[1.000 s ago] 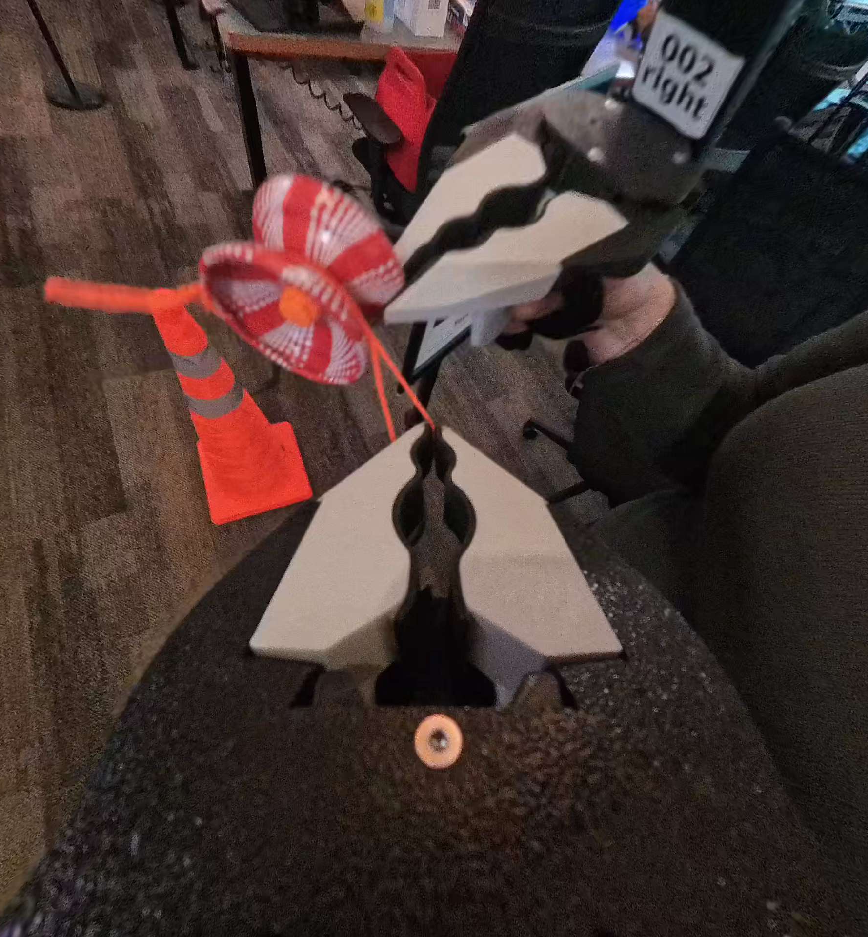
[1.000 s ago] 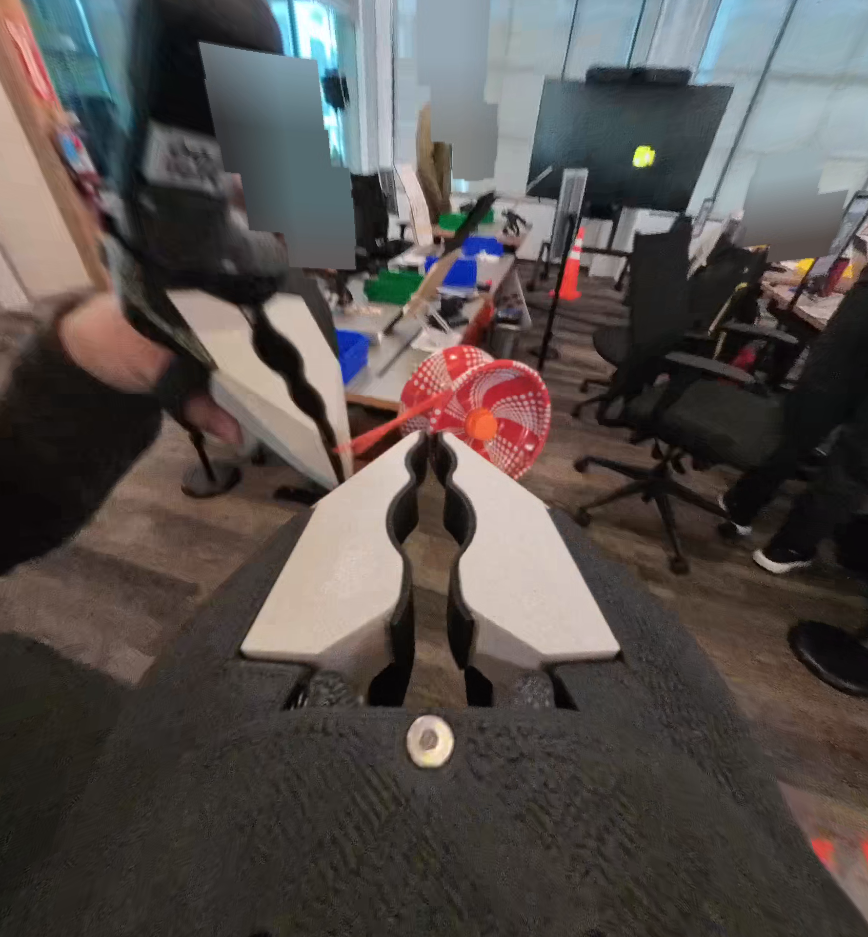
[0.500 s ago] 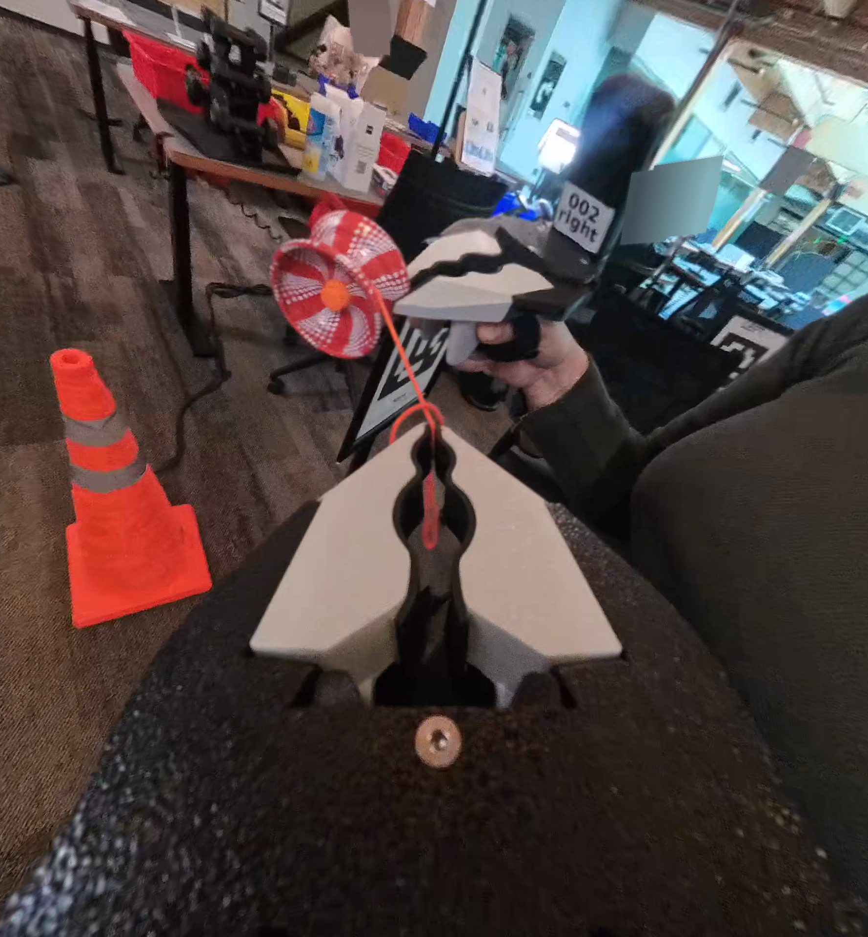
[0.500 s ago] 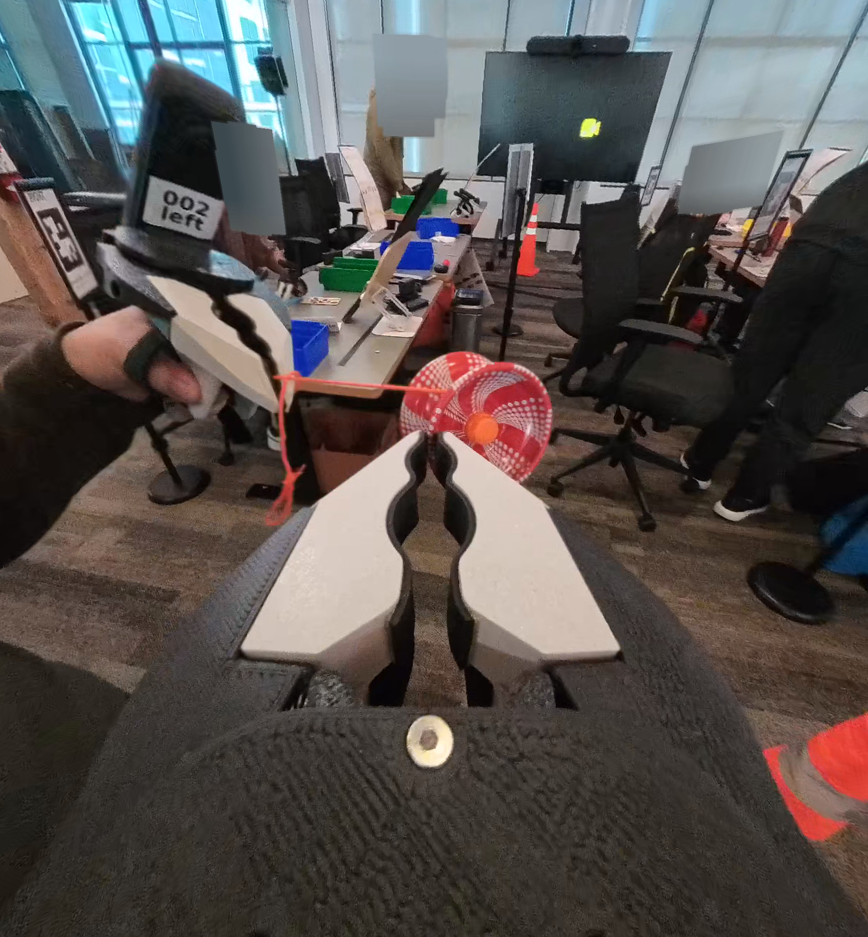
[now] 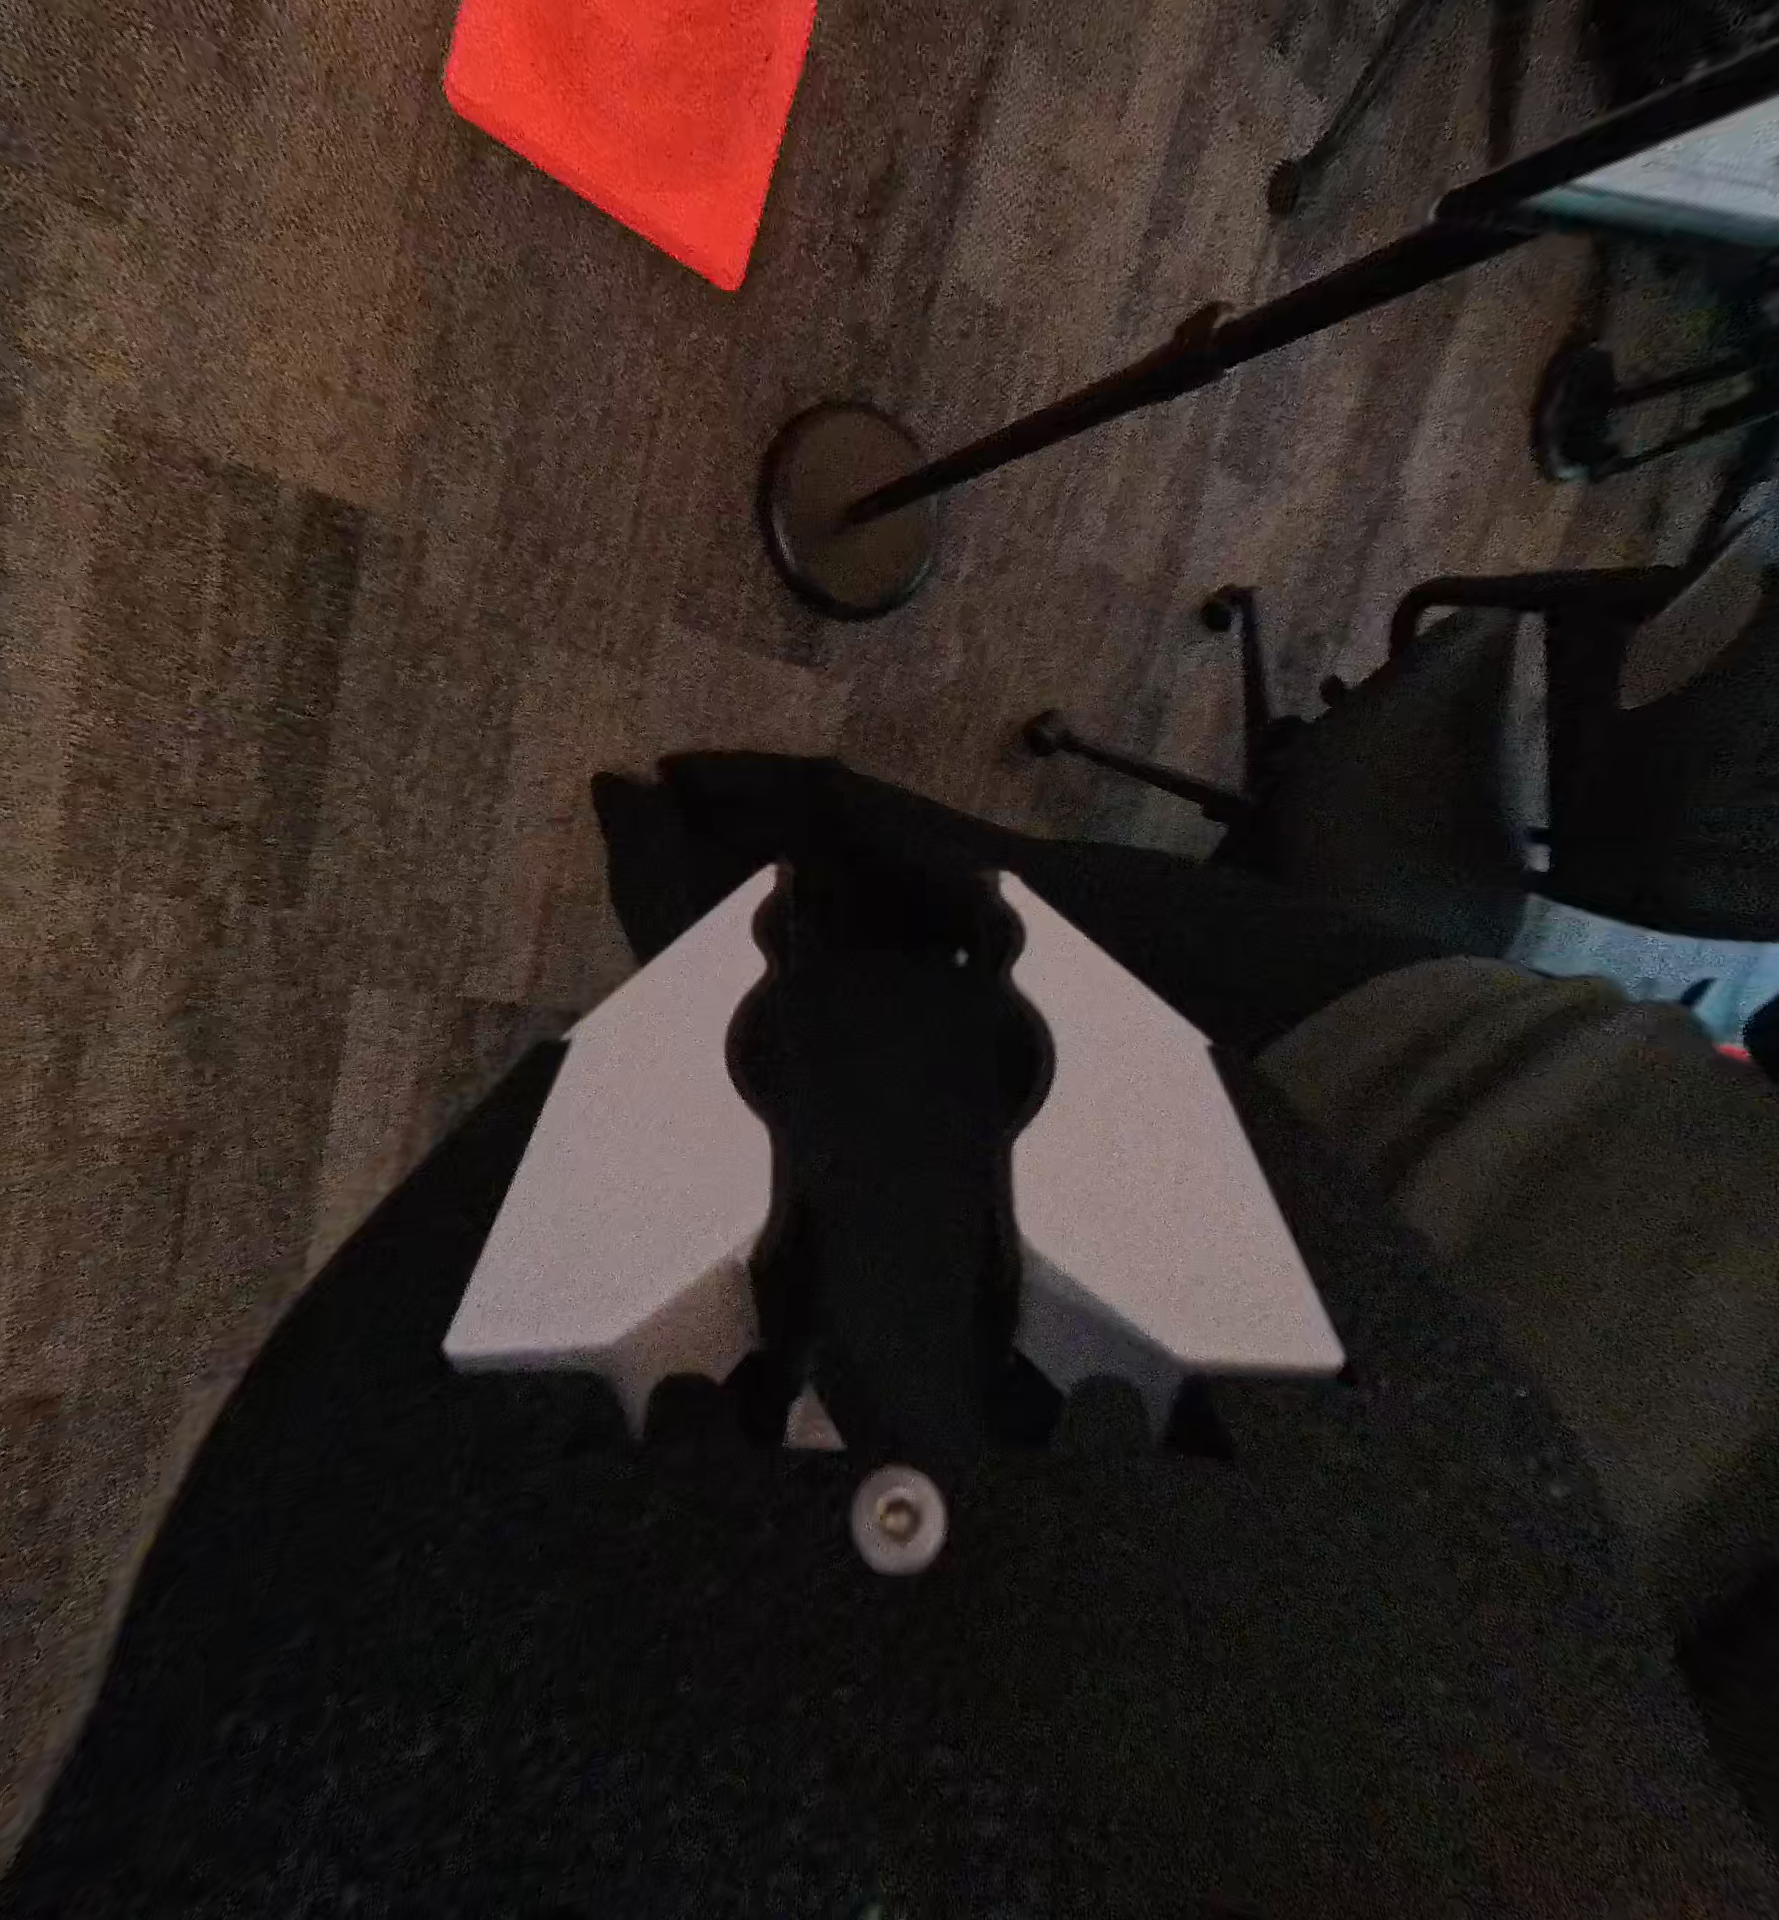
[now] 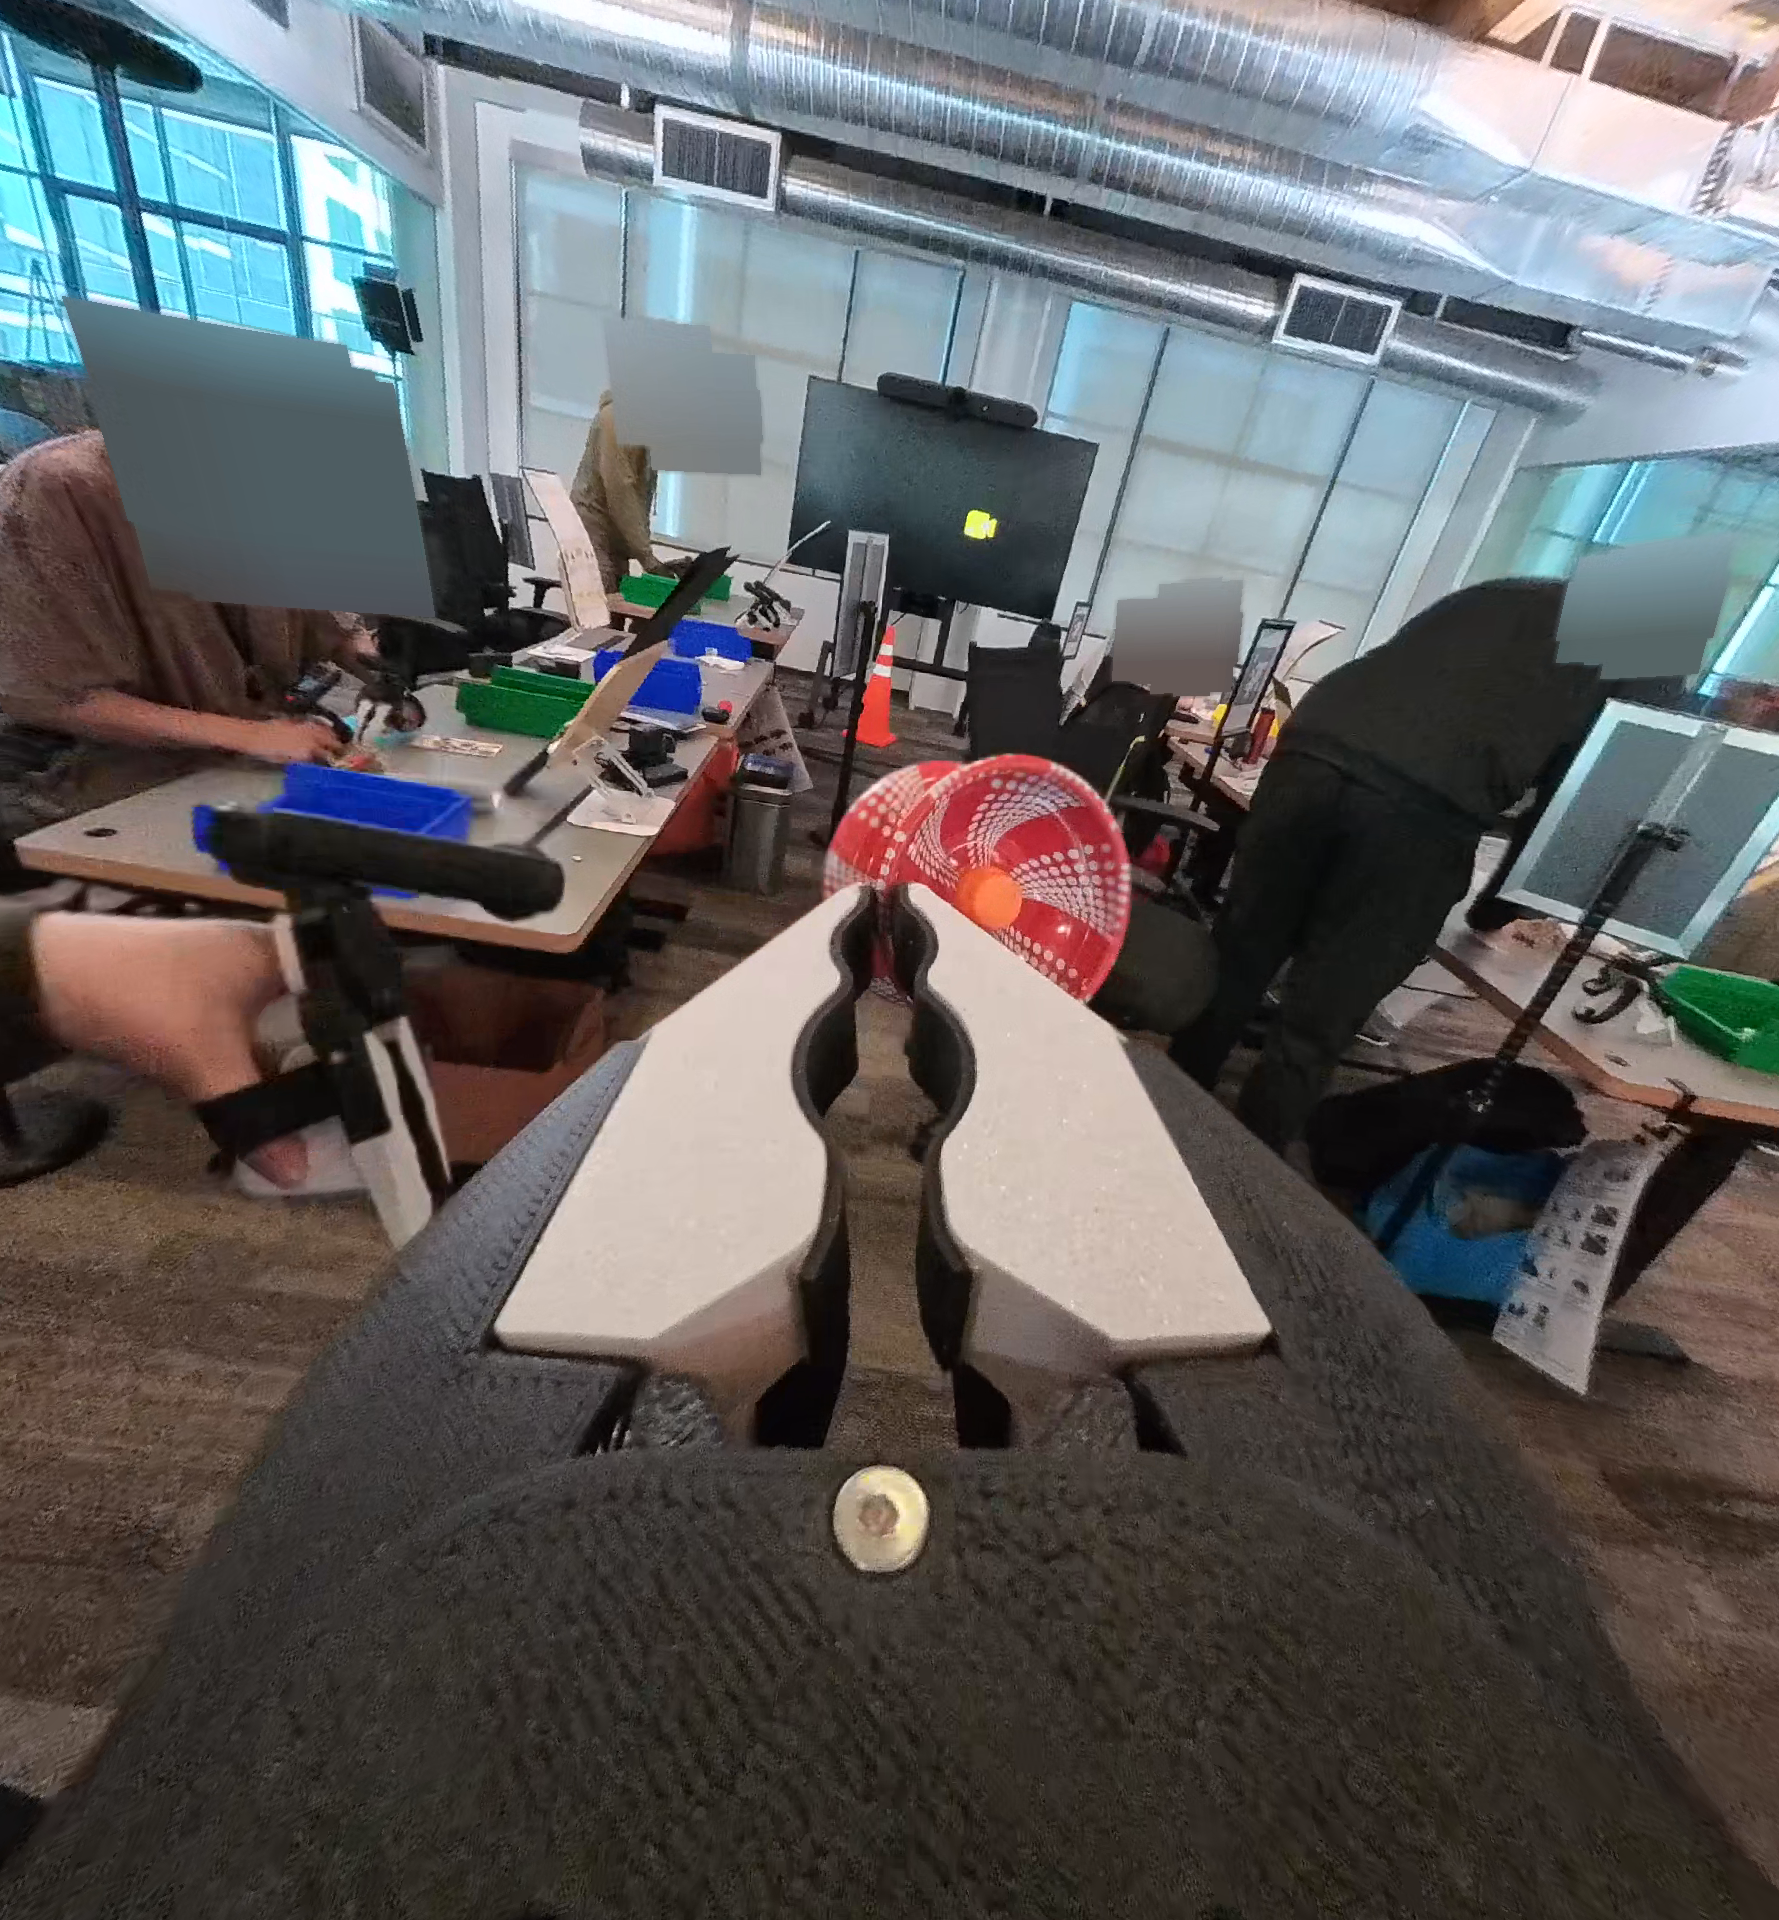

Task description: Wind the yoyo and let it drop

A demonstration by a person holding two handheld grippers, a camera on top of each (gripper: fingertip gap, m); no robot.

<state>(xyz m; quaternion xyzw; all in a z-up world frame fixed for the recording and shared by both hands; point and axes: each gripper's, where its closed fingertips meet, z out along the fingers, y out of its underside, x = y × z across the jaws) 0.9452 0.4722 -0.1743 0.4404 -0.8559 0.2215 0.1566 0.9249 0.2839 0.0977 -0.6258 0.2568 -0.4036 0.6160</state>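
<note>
The left gripper (image 5: 887,883) has swung down toward the carpet and opened its fingers wide; half a second ago it pinched the orange string, and now it holds nothing I can see. The right gripper (image 6: 883,906) stays closed on the rim of the red yoyo (image 6: 1010,878), held up at chest height. The string is perhaps hidden, so the winding looks interrupted. On the desk behind, a blue bin (image 6: 376,805) and a green bin (image 6: 521,701); their contents are unclear.
</note>
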